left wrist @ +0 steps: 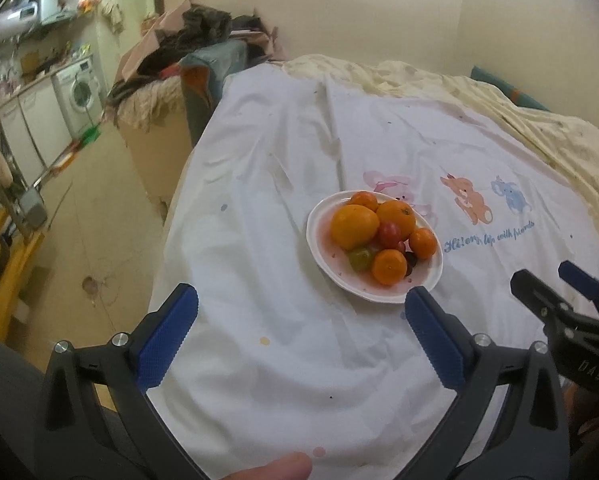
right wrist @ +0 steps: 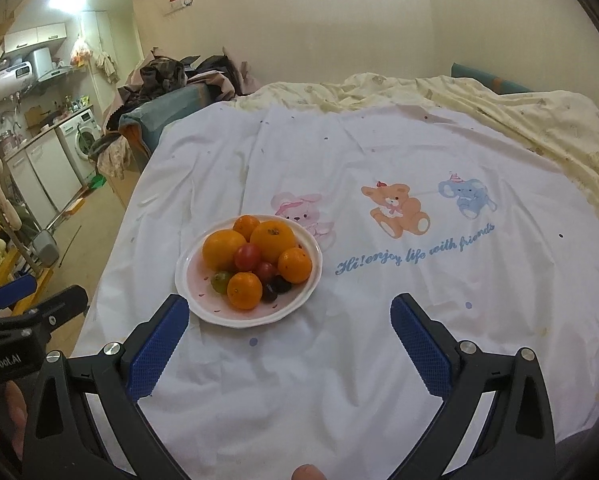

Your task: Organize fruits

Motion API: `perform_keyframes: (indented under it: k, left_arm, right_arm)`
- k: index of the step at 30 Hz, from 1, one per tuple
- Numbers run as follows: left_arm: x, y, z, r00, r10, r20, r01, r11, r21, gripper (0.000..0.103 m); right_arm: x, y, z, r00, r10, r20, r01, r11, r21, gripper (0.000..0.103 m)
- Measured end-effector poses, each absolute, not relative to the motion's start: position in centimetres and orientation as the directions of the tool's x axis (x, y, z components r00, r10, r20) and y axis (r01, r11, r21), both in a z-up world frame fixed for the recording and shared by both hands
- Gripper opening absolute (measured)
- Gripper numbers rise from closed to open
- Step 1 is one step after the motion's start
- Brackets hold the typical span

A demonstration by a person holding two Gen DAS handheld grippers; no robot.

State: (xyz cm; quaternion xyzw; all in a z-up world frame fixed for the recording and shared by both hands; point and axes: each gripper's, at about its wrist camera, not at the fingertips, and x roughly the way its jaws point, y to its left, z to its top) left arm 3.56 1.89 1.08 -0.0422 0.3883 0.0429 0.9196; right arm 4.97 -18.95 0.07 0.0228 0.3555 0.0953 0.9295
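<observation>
Hovering apart and empty: left gripper (left wrist: 301,322), right gripper (right wrist: 289,332). Sitting ahead on white printed cloth (right wrist: 379,152): round white plate (right wrist: 191,264) holding five oranges (right wrist: 272,240), two red tomatoes (right wrist: 247,257).

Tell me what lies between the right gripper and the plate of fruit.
Only bare white sheet. In the right wrist view, the right gripper hovers open just short of the plate; nothing lies between but a small printed dot.

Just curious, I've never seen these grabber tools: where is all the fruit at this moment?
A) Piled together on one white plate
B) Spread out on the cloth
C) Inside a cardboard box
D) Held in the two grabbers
A: the oranges and small tomatoes sit heaped on the white plate; both grippers are open and empty.
</observation>
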Motion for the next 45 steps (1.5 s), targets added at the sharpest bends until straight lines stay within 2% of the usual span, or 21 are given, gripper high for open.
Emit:
perform_keyframes:
  k: [45]
  left_arm:
    - [3.35,1.95,1.05,0.686,0.044,-0.726,-0.121,0.991,-0.055,0.102]
  right_arm:
    - [5.15,-18.78,0.05,0.728,0.181,-0.661,-0.151,0.983,0.103,0.103]
